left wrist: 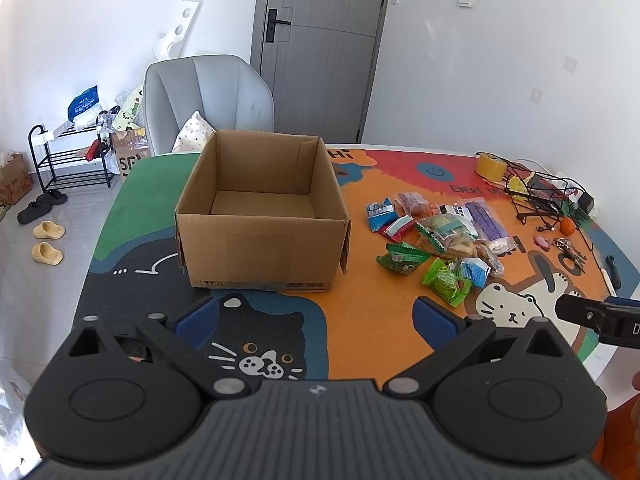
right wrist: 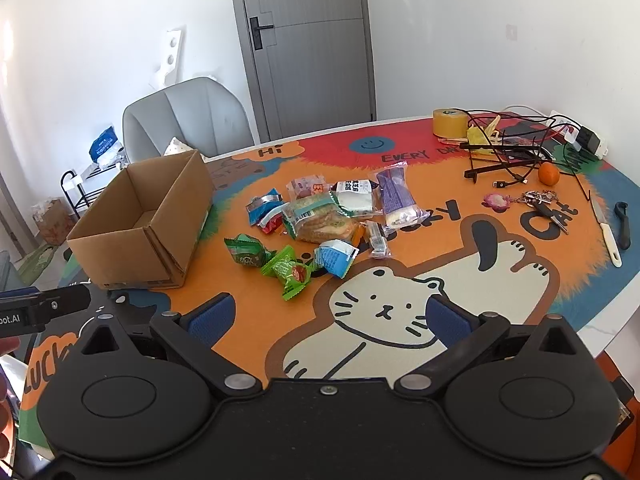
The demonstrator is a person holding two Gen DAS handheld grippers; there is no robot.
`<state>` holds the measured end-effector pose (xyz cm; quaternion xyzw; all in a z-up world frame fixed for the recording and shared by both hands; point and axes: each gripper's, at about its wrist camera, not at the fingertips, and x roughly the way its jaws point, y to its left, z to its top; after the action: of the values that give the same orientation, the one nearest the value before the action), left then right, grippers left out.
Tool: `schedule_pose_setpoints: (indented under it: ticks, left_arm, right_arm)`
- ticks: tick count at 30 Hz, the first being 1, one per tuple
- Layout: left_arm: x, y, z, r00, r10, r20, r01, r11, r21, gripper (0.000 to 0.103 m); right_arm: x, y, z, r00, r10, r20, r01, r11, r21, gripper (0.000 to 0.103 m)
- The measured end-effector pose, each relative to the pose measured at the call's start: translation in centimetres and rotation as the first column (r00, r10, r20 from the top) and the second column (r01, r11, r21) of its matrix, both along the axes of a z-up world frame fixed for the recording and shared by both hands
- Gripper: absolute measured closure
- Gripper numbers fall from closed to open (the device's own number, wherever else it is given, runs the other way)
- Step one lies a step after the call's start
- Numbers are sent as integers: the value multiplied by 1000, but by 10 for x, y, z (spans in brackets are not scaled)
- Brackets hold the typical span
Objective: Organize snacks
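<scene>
An open, empty cardboard box stands on the cartoon cat tablecloth; it also shows in the right wrist view at the left. A pile of wrapped snacks lies to the box's right, and shows in the right wrist view at the centre. My left gripper is open and empty, held above the table in front of the box. My right gripper is open and empty, held near the snacks, above the white cat drawing.
A tape roll, cables and a wire stand, an orange fruit, keys and a knife lie at the table's right. A grey chair stands behind the box. A shoe rack stands at the left.
</scene>
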<state>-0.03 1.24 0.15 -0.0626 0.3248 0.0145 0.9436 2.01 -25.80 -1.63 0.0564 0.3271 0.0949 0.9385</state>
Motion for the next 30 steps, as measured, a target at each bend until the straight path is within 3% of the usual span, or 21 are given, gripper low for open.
schedule_pose_setpoints:
  ticks: [16,30]
  left_arm:
    - [8,-26,3,999,-30,35,29,999,21,1]
    - [43,-68,-24,997,-81,14,81,997,6,2]
  right_arm:
    - [3,-10,-4,1000,4,23,-4,1000,3,0]
    - [27,-51,-31,998,-60,23,60,998,-5,0]
